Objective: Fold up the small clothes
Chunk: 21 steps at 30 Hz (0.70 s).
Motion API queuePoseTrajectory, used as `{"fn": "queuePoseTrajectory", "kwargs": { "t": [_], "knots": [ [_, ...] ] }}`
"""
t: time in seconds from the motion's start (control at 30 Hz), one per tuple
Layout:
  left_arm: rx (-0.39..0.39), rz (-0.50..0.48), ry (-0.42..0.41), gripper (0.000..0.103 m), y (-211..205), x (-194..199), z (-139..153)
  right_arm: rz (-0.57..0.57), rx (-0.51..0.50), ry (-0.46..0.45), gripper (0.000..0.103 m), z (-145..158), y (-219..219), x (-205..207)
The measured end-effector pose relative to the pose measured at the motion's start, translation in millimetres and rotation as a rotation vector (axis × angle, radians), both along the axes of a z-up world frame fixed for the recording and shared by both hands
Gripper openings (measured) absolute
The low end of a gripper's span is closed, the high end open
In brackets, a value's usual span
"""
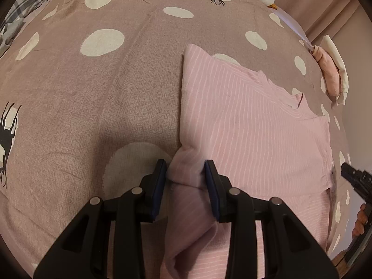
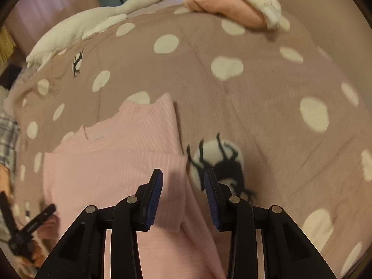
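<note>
In the left wrist view, the left gripper is seen at the bottom centre of the frame, its jaws partly open with a bunched fold of the pale pink striped knit top sitting between the blue pads. The cloth looks touched by both pads, but whether it's really pinched can't be told for sure. From that bunch the top is spread toward the right and upper right of the frame, lying flat on the mauve bedspread with cream spots and black deer prints, with one panel already laid over the body and the neckline showing near the right middle. At the far right edge, the black tip of the right gripper is caught, with fingers of a hand just below it.

In the right wrist view, the right gripper is shown at the bottom centre with jaws wide apart and nothing clamped; a folded edge of the pink top is seen below and between them, a bit blurred. The top fills the lower left and centre of that frame, on the bedspread. The left gripper is visible at the lower left edge.

Further back, a folded peach and cream pile of clothes is parked at the top right, and a white goose plush toy is stretched along the upper left. A grey plaid cloth is glimpsed in the upper left corner of the left wrist view.
</note>
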<state>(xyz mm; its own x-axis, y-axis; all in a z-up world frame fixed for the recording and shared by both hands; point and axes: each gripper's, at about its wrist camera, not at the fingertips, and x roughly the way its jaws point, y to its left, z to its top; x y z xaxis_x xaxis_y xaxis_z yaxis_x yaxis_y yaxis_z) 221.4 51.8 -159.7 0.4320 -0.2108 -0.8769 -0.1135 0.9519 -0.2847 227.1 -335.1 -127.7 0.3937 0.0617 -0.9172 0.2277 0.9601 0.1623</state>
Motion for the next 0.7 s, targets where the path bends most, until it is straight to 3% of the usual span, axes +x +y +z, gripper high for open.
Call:
{"fn": "queuePoseTrajectory", "kwargs": {
  "t": [0.17, 0.37, 0.4, 0.47, 0.6, 0.7],
  "knots": [
    [0.003, -0.001, -0.002, 0.036, -0.3, -0.4, -0.2, 0.024, 0.046, 0.036, 0.045, -13.2, 11.3, -12.1],
    [0.004, -0.001, -0.004, 0.036, -0.3, -0.5, -0.4, 0.034, 0.098, 0.048, 0.045, -24.9, 21.0, -18.8],
    [0.005, -0.003, -0.007, 0.036, -0.6, -0.7, -0.4, 0.037, 0.098, 0.059, 0.042, -28.7, 22.1, -18.3],
    [0.007, -0.009, -0.009, 0.036, -0.7, -0.5, -0.2, 0.042, 0.041, 0.057, 0.028, -31.0, 25.3, -18.4],
    [0.003, -0.005, -0.006, 0.036, -0.6, -0.4, -0.7, 0.043, 0.011, 0.015, 0.011, -16.8, 23.2, -21.4],
    [0.006, -0.002, -0.008, 0.036, -2.0, -1.1, -0.4, 0.060, 0.003, -0.036, 0.008, -2.1, 22.0, -25.4]
  ]
}}
